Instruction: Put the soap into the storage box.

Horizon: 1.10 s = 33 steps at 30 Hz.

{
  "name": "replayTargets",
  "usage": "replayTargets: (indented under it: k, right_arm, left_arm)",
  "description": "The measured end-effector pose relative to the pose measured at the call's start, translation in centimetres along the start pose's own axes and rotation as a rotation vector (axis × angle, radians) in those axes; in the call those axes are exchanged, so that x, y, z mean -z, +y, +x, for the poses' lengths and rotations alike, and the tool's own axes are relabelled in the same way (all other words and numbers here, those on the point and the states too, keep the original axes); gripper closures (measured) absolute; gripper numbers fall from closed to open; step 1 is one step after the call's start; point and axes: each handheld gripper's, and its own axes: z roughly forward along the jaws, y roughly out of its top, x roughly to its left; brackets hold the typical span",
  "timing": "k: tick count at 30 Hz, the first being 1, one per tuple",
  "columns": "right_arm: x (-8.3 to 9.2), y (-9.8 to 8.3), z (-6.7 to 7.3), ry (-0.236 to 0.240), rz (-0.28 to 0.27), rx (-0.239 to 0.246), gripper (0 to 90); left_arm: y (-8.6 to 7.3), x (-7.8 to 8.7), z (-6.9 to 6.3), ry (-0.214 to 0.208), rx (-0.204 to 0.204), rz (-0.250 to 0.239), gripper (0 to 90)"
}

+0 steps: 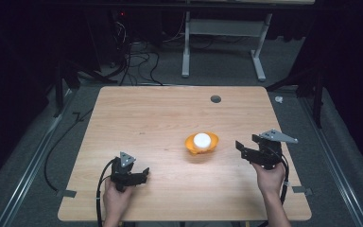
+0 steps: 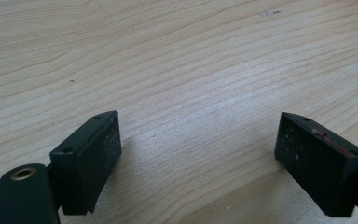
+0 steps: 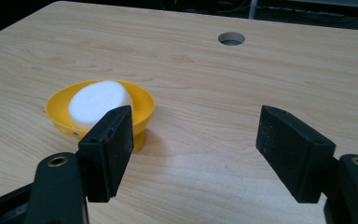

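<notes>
A small orange bowl [image 1: 211,144] stands on the wooden table [image 1: 160,118], right of its middle, with a white rounded object [image 1: 202,140] lying in it. My right gripper [image 1: 241,148] is to the right of the bowl and points toward it. In the right gripper view its jaws [image 3: 196,140] stand apart over bare wood, open and holding nothing. The bowl [image 3: 142,112] and the white object [image 3: 98,102] sit just beyond the left jaw there. My left gripper [image 1: 144,175] rests low near the front left of the table, open over bare wood [image 2: 198,154].
A round cable hole [image 1: 215,99] lies in the tabletop near the far edge, and in the right gripper view the hole [image 3: 231,38] is beyond the bowl. Cables and a white desk frame [image 1: 222,33] are on the floor behind the table.
</notes>
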Motion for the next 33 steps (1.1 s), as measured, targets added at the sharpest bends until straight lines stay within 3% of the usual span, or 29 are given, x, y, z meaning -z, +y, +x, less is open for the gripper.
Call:
replayTargets:
  k: [33]
  right_arm:
    - [0.8,-3.2,-1.2,-0.024,0.027,-0.062,28.3]
  left_arm:
    - [0.0,0.0,0.0,0.001,0.0,0.001,14.9]
